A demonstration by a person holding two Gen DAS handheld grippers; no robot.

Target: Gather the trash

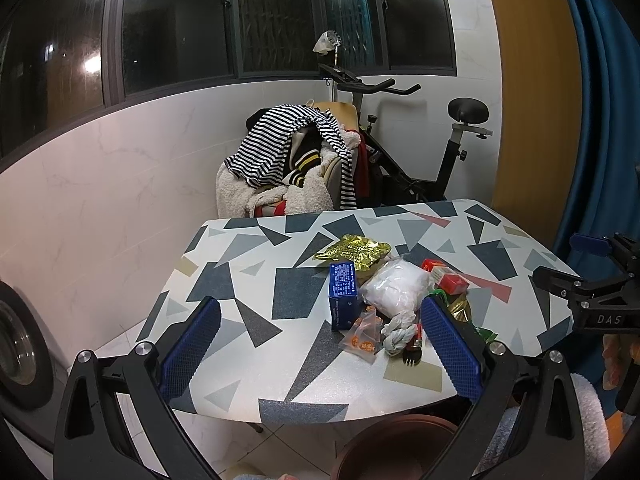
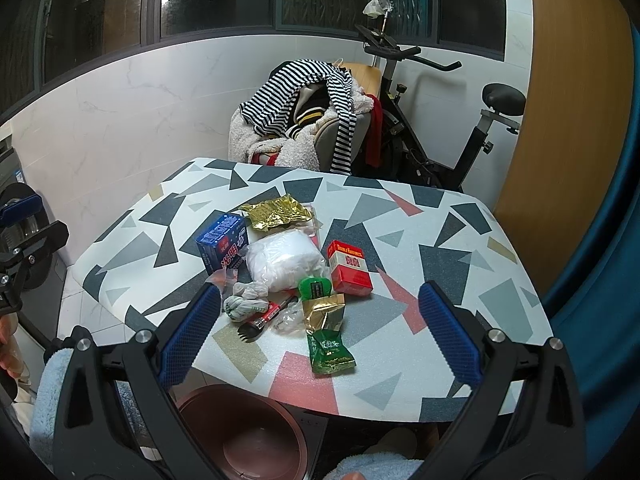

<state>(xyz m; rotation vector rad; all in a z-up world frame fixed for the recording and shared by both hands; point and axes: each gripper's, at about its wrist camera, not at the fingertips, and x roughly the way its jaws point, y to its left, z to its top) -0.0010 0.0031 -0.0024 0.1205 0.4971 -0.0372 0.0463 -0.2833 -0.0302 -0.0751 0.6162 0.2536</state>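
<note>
A heap of trash lies on the patterned table [image 2: 460,264]: a blue box [image 2: 222,242], a gold foil bag [image 2: 278,212], a white plastic bag [image 2: 284,260], a red box [image 2: 349,266], a green wrapper [image 2: 330,352], a knotted grey bag [image 2: 246,304] and a black fork [image 2: 256,330]. The blue box [image 1: 342,294] and white bag [image 1: 396,286] also show in the left wrist view. My left gripper [image 1: 320,344] is open and empty over the table's near edge. My right gripper [image 2: 320,332] is open and empty above the green wrapper.
A brown bin [image 2: 244,436] stands on the floor under the table's near edge; it also shows in the left wrist view [image 1: 392,452]. A chair piled with clothes [image 2: 304,116] and an exercise bike [image 2: 460,120] stand behind the table. A washing machine [image 1: 20,340] is at the left.
</note>
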